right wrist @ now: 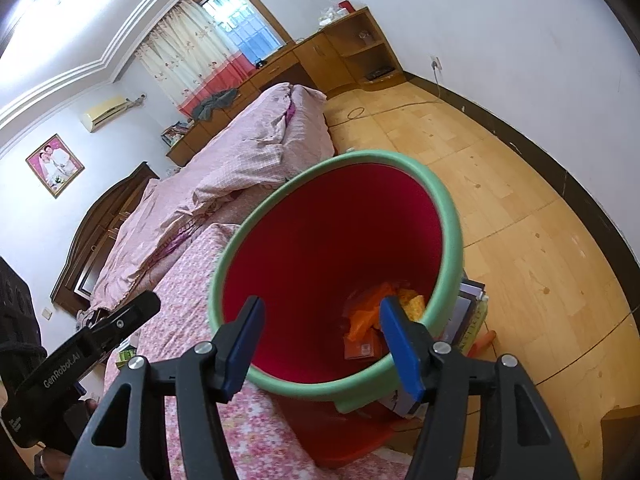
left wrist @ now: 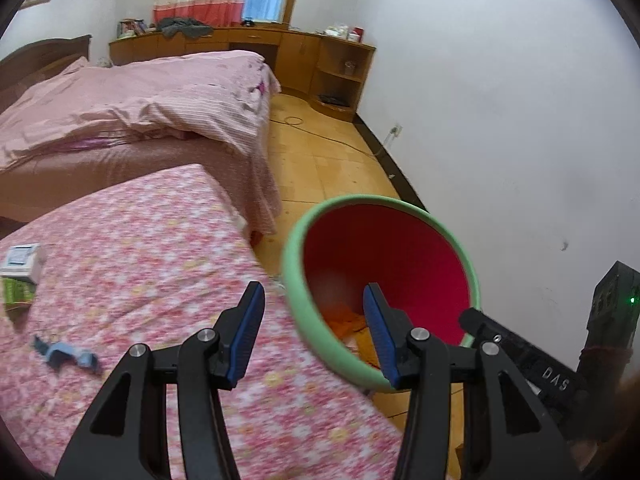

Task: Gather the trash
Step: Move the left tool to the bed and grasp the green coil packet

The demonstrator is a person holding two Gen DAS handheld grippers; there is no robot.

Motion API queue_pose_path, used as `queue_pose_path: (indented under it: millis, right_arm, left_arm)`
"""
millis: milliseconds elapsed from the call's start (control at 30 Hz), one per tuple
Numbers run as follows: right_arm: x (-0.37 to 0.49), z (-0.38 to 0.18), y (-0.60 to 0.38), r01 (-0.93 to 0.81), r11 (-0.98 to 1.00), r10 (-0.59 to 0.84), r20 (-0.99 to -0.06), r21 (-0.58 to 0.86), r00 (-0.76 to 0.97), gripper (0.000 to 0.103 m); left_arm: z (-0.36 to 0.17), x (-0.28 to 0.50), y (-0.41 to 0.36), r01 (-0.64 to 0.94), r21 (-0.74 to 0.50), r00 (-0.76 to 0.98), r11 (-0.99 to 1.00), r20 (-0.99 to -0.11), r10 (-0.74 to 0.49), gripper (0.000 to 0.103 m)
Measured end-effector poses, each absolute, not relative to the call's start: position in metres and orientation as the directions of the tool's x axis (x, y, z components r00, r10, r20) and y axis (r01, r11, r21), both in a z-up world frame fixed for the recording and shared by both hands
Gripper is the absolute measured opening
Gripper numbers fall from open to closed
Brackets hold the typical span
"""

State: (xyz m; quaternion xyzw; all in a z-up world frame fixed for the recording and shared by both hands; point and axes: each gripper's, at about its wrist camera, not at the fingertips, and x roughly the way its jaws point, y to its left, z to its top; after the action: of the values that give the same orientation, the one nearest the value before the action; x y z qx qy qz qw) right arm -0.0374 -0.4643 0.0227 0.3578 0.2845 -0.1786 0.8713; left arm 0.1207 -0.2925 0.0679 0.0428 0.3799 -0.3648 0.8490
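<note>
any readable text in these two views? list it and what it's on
"DAS": white letters on the black body of the right gripper, seen in the left wrist view.
"GenRobot.AI": white letters on the black body of the left gripper, seen in the right wrist view.
Small box on the floral cover: print too blurred.
Orange packet in the bin: too small.

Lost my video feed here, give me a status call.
Left gripper open, empty. Right gripper open, empty, over red bin. Orange trash inside bin. Blue scrap, small box left on bedspread.
</note>
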Motion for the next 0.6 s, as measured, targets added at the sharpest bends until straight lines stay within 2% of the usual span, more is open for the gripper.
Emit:
queue_pose_path:
  millis: [300,600]
  right_arm:
    - [-0.01,0.038,-0.437,0.473,0.72,-0.074,-0.621,0.508,0.78,0.066]
    - [0.021,0.043,-0.396,0.424,0.776,-0.032,-0.642,0.467,0.766,0.069]
  left_arm:
    - [0.085,0.152,-0.213,0.525,-0.17,0.568,0.834,-0.659,-0.493,0.052]
    - [0.069,0.188,-0.126,0.377,-0.14,0.633,0.916,-0.683,-0.365,0.052]
